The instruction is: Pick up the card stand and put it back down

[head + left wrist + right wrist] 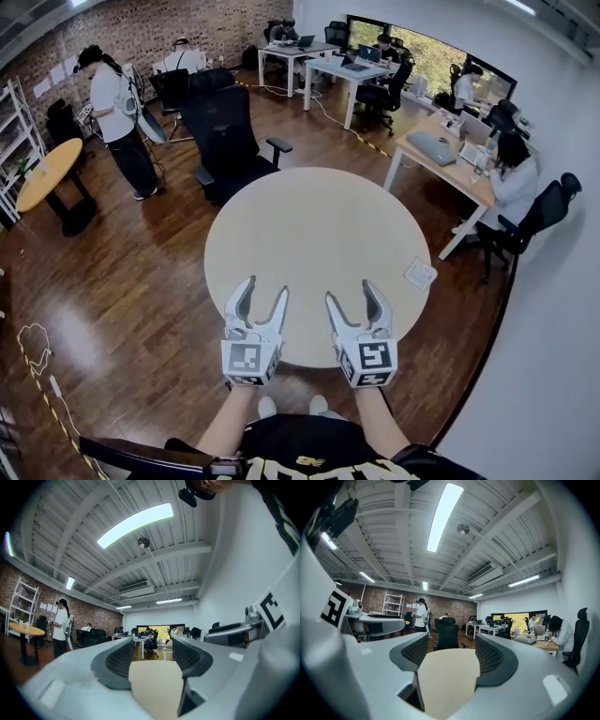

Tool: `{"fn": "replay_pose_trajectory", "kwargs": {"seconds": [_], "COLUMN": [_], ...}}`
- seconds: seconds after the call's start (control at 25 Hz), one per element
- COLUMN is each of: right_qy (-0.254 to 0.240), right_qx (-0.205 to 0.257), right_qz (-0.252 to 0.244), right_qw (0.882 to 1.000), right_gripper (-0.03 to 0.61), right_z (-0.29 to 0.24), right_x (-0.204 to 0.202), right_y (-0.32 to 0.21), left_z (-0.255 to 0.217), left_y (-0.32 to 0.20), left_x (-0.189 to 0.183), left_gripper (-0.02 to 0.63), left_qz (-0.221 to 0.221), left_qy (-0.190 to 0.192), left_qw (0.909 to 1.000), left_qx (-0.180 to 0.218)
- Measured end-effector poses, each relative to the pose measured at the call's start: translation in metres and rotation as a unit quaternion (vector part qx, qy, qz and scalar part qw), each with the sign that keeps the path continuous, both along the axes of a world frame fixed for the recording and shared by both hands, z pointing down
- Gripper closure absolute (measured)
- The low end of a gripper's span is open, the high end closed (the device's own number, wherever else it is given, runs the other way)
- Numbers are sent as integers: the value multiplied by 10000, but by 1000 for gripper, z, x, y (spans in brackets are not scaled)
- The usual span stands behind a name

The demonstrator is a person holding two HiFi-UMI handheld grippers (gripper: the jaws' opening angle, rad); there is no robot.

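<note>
Round beige table [319,225] on wood floor [141,272]. Black office chair [225,141] just beyond its far edge. Standing person [117,117] far left, beside small wooden table [49,173]. Seated person [514,183] at right desk [441,155].

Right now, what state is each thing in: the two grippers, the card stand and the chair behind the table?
Left gripper: jaws apart, nothing between them.
Right gripper: jaws apart, nothing between them.
Card stand: resting on the round table near its right edge, untouched.
Black office chair: unoccupied.

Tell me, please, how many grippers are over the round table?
2: the left gripper and the right gripper, side by side over the table's near edge, both open.
</note>
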State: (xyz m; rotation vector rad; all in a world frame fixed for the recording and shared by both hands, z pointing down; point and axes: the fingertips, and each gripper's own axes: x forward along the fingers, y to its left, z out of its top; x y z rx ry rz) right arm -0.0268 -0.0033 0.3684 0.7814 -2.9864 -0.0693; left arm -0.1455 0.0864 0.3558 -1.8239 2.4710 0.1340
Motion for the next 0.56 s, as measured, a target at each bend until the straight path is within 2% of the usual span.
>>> {"fn": "replay_pose_trajectory", "kwargs": {"seconds": [0.16,0.36,0.56], "right_qy": [1,-24,1], "right_qx": [13,59,24], "right_qz": [-59,-29,-28], "right_qw": [10000,10000,10000], "right_gripper": [268,268,270], "right_z": [4,-1,4], "right_x": [-8,-18,-24], "right_y": [1,0,-3], "left_z": [4,16,4], "left_y": [7,11,8], "left_x": [-18,-28,-28], "left_gripper": [353,353,364], "left_qz": [-156,-118,-113], "left_qy": [42,-245,144], "left_qw": [9999,9992,9998], "left_qx": [-22,-294,42]}}
